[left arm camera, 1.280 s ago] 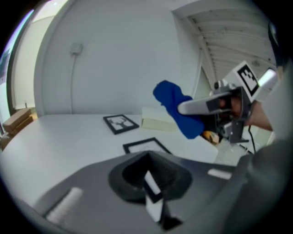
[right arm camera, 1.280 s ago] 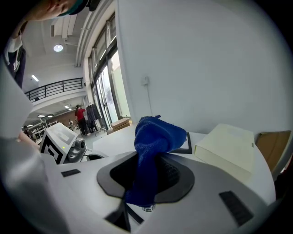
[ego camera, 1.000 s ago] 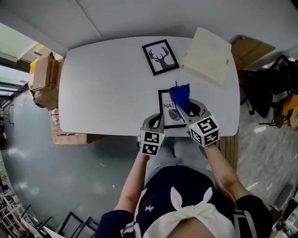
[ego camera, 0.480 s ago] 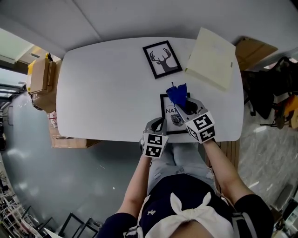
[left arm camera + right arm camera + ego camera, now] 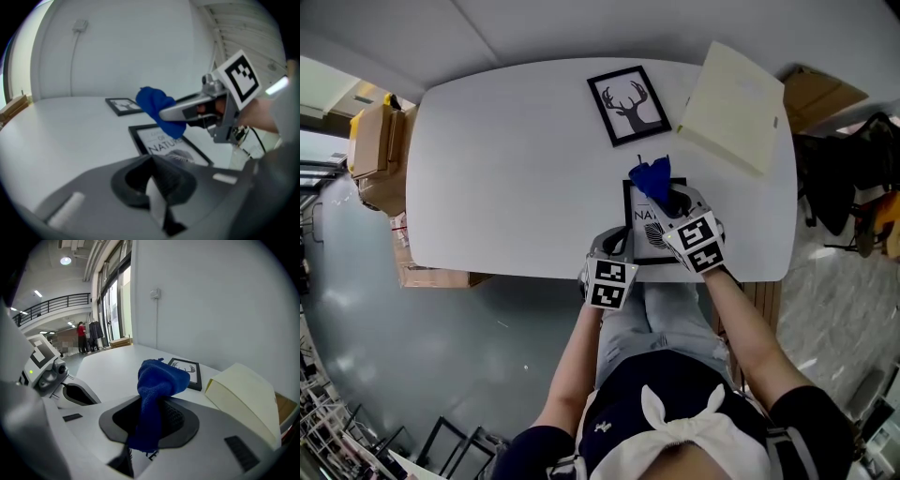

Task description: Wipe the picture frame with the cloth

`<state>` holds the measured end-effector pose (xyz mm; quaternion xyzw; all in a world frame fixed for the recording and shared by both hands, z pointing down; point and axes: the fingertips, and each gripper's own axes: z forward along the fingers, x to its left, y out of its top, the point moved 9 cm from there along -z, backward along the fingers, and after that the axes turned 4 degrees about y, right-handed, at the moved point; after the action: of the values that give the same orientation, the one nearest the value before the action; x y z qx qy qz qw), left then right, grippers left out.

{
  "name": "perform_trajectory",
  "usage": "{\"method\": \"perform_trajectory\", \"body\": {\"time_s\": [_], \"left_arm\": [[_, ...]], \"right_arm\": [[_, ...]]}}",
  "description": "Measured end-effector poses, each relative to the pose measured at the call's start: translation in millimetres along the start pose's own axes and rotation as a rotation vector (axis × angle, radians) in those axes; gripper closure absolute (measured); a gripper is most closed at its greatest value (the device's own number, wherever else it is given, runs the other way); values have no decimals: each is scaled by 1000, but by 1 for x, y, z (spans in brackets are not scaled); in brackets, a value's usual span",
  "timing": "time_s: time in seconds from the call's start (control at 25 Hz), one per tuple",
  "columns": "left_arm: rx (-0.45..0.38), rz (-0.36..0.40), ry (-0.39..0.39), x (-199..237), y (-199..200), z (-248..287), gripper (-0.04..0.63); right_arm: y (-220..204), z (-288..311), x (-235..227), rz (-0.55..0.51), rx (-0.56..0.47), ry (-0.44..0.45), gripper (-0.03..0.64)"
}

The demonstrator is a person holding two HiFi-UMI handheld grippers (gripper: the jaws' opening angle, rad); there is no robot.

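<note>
The white table (image 5: 506,169) carries three things. A cream box (image 5: 733,108) lies at the far right corner, a deer frame (image 5: 629,105) at the far middle, and a second frame (image 5: 643,225) at the near edge, right in front of the person. This near frame, printed with "NATURE", looks like the one to be wiped.

The right gripper (image 5: 151,420) has its jaws clamped on a blue cloth (image 5: 159,380). The cloth bulges out ahead of the tips in a loose bunch, over the far end of the near frame. Whether it touches the glass I cannot tell.

The left gripper (image 5: 154,187) has its jaws together with nothing between them. It sits at the table's edge by the near frame's near-left corner, and it does not seem to press on the frame.

The main risk is that the frame will slide. Nothing pins it, and it lies close to the near edge, so a stroke pulled toward the person could push it off. The cloth is only pinched in a bunch, so it could fold aside and let the hard jaw tips drag on the glass.

The cream box is closed, so its contents are hidden. Cardboard boxes (image 5: 380,155) stand on the floor left of the table, and what they hold cannot be seen.
</note>
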<state>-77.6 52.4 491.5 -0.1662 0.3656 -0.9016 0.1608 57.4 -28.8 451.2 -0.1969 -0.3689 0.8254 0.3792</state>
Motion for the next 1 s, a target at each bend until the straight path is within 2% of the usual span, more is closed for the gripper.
{"method": "perform_trajectory", "body": {"time_s": [0.36, 0.56, 0.68, 0.84, 1.0], "left_arm": [[17, -1, -1, -2, -2, 5, 591], [21, 49, 14, -5, -3, 5, 591], [23, 16, 8, -3, -3, 5, 591], [80, -45, -43, 3, 2, 6, 592], [118, -63, -76, 8, 5, 8, 592]], "right_arm": [[-8, 23, -11, -76, 114, -22, 523], [-11, 31, -9, -116, 162, -25, 523], [-13, 35, -10, -126, 183, -20, 523], [-13, 38, -13, -86, 184, 2, 523], [-12, 39, -12, -84, 197, -4, 523]]}}
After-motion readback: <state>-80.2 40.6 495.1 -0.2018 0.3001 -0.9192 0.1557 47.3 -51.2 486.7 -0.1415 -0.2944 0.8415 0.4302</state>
